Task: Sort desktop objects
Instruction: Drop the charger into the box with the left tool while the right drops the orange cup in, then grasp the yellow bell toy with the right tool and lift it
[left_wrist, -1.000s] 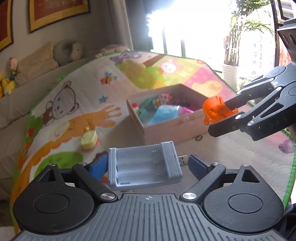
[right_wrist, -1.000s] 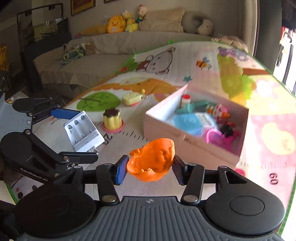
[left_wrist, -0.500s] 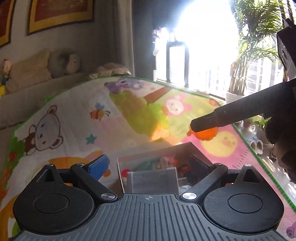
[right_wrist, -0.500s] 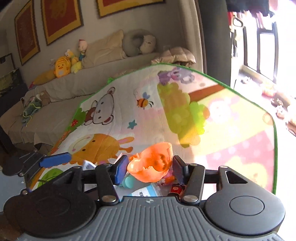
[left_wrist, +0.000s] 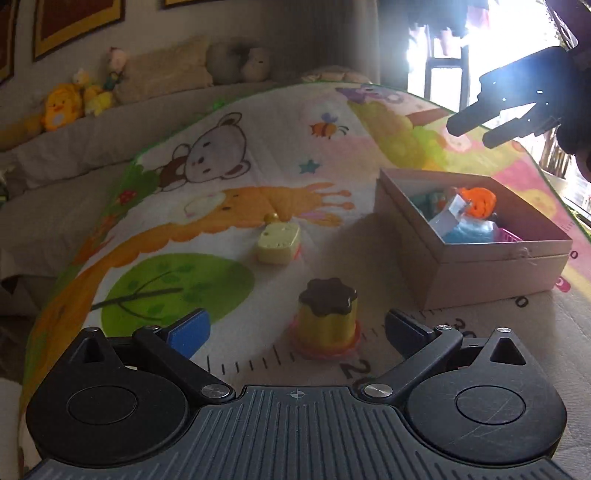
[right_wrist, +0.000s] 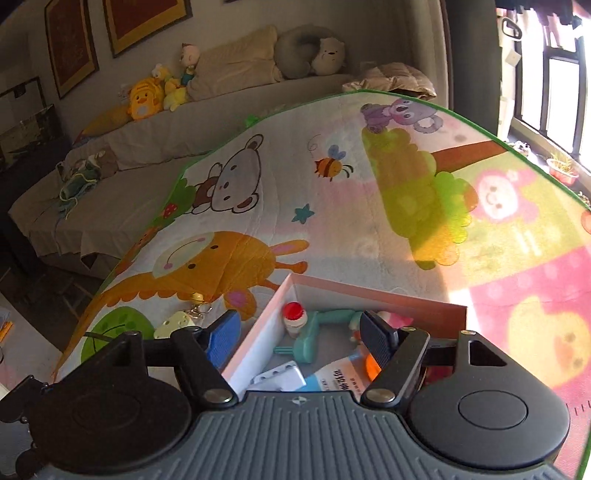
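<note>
On the cartoon play mat (left_wrist: 229, 155), taking the cardboard box (left_wrist: 495, 266) as reference and working from left to right: well to the left of the box lies a pale yellow cheese-shaped toy (left_wrist: 279, 242), flat on the mat with a small gold bell at its far end. Nearer to the box, and closer to the camera, a pudding toy (left_wrist: 327, 317) with a brown top stands upright on a pink base. The left gripper (left_wrist: 295, 330) sits low over the mat with the pudding toy between its fingers; its jaws are opening, wide apart, and the pads touch nothing. Inside the box, a grey battery holder (left_wrist: 448, 218) lies tilted on a blue packet, just beside an orange shell-shaped toy (left_wrist: 480, 201); a pink basket shows at the box's right corner. In the right wrist view a red-capped bottle (right_wrist: 294, 317) and a teal toy (right_wrist: 314, 336) lie in the box's far part. The right gripper (right_wrist: 301, 338) hangs above the box, its jaws opening and empty; the orange toy rests below them, apart from the pads.
</note>
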